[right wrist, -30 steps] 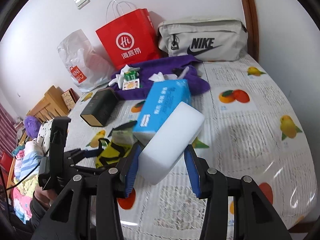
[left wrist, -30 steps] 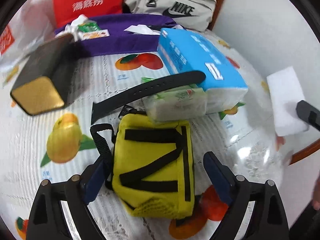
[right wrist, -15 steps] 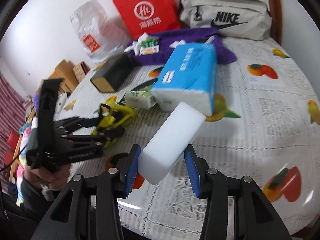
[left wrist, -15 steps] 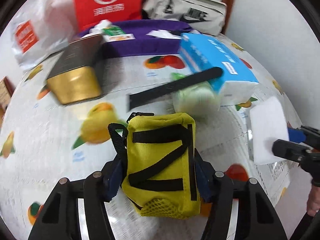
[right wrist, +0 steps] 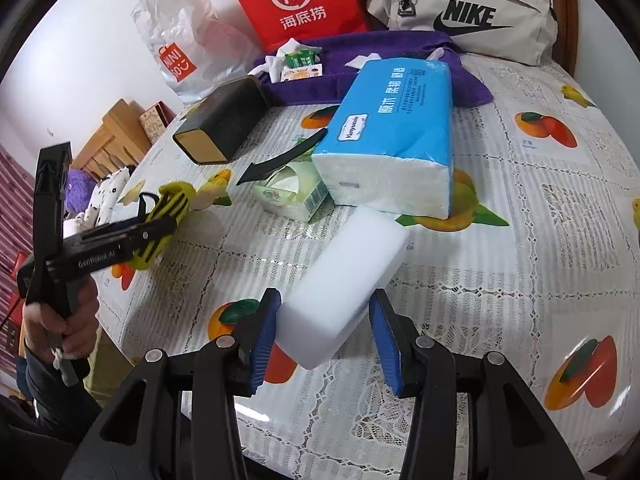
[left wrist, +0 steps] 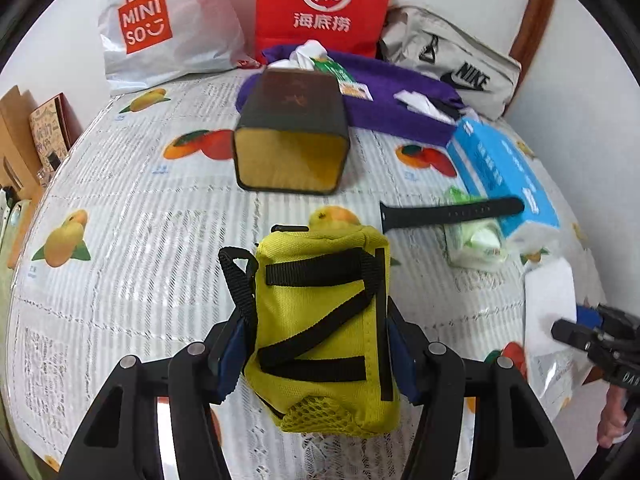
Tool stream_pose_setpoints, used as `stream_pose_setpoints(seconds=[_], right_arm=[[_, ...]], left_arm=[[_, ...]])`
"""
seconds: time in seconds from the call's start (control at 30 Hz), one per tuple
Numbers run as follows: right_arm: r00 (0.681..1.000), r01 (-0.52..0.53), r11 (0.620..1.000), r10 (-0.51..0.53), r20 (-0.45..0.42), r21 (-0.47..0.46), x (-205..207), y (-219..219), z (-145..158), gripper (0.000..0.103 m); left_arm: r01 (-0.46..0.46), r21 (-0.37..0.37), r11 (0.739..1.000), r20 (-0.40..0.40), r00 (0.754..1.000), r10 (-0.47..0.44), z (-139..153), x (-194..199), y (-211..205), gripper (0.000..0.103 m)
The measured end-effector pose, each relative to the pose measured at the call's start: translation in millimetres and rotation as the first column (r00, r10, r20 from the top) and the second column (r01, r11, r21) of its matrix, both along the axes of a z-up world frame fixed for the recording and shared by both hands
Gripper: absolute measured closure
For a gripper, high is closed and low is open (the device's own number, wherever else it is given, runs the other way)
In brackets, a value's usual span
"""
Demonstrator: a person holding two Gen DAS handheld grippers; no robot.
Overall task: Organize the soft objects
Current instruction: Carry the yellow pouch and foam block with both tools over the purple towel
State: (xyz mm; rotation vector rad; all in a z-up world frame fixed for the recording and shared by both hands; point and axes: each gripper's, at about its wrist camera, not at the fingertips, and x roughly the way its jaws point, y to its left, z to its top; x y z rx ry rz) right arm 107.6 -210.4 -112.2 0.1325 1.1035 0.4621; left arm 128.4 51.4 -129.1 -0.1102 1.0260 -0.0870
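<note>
Since a second ago, left gripper (left wrist: 316, 354) has closed its blue pads on the sides of the small yellow woven-fabric pouch with black webbing straps (left wrist: 324, 320) and lifted it over the near part of the fruit-printed lace tablecloth (left wrist: 120, 240); the black-and-gold rectangular box (left wrist: 290, 142), formerly off to the left, now lies straight ahead. Pouch: soft, light by the look of it, yielding under the pads; best taken across its flat sides as now, since the loose strap loop and the mesh bottom would likely sag or slip. Right gripper (right wrist: 324, 330): pads clamped on the near end of the white rectangular foam block (right wrist: 348, 276), which juts out over the cloth; probably very light and compressible, so a mid-body hold seems safer than this end grip. Beyond: blue plastic-wrapped pack of tissues (right wrist: 394, 132), touching a small pale-green tissue packet (right wrist: 288, 192), with a black strap (left wrist: 452, 214) laid across the packet. Farther back: purple folded towel (left wrist: 384, 104) carrying small packets and crumpled white paper. Containers by the wall: white plastic shopping bag (left wrist: 160, 28), red paper carrier bag (left wrist: 324, 4), beige fabric waist bag (right wrist: 464, 12); contents of all three hidden.
</note>
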Motion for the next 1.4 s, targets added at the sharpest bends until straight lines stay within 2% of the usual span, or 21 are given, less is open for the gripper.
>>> stream_pose_setpoints(seconds=[0.23, 0.43, 0.7, 0.9, 1.13, 1.4], right_arm=[[0.999, -0.039, 0.999, 0.038, 0.039, 0.030, 1.1, 4.0, 30.1, 0.057], [0.993, -0.061, 0.996, 0.054, 0.105, 0.064, 17.8, 6.6, 61.0, 0.057], [0.982, -0.042, 0.999, 0.035, 0.188, 0.033, 69.7, 7.0, 90.5, 0.057], [0.971, -0.020, 1.000, 0.015, 0.237, 0.017, 121.1, 3.8, 106.7, 0.057], [0.966, -0.003, 1.000, 0.005, 0.257, -0.010, 179.6, 2.5, 106.8, 0.057], [0.984, 0.000, 1.000, 0.000, 0.176, 0.004, 246.0, -0.8, 71.0, 0.057]], left_arm=[[-0.019, -0.025, 1.000, 0.055, 0.998, 0.020, 29.3, 10.1, 13.0, 0.044], [-0.026, -0.051, 0.998, 0.090, 0.995, 0.031, 50.4, 28.6, 21.5, 0.044], [-0.021, -0.051, 0.998, 0.121, 0.992, 0.027, 72.0, 67.6, 21.8, 0.044], [-0.014, -0.030, 0.999, 0.128, 0.992, 0.018, 82.2, 111.0, 16.3, 0.044], [-0.002, -0.054, 0.999, 0.126, 0.992, 0.009, 86.7, 156.9, 14.3, 0.044], [0.006, -0.104, 0.995, 0.074, 0.997, 0.002, 72.5, 211.0, 7.3, 0.044]])
